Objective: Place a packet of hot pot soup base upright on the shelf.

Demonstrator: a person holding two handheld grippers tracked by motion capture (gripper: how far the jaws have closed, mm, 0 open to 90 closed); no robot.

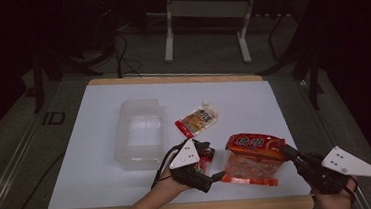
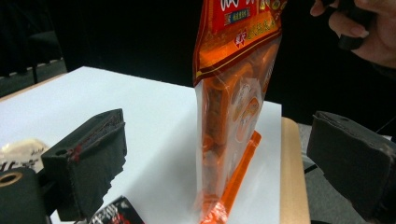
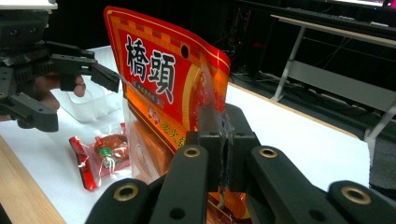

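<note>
Orange snack bag (image 1: 254, 158) stands upright near the front edge of the tabletop (image 1: 96, 141), bottom seam resting on the white surface, top edge lifted. Right gripper (image 3: 223, 140) has its jaws closed tight on the bag's side seam, film pinched flat between the pads; in the high view the right gripper (image 1: 290, 154) meets the bag at its right upper edge. Left gripper (image 1: 218, 176) sits just beside the bag's lower left corner, jaws spread open; in the left gripper view the bag (image 2: 236, 107) stands edge-on between the 2 pads, touching neither as far as I can see. Handling judgement: light, thin glossy film, likely slippery and crinkly; body is soft and will sag or swing from a 1-point pinch; contents look like small wrapped pieces, probably crushable. Best holds are the flat sealed margins, top header or side seams, not the bulging middle. A small red packet (image 3: 103, 154) lies flat just beside the bag's base; a cream pouch (image 1: 197, 119) and a clear plastic tub (image 1: 139, 134) lie farther back, well apart from the bag.
</note>
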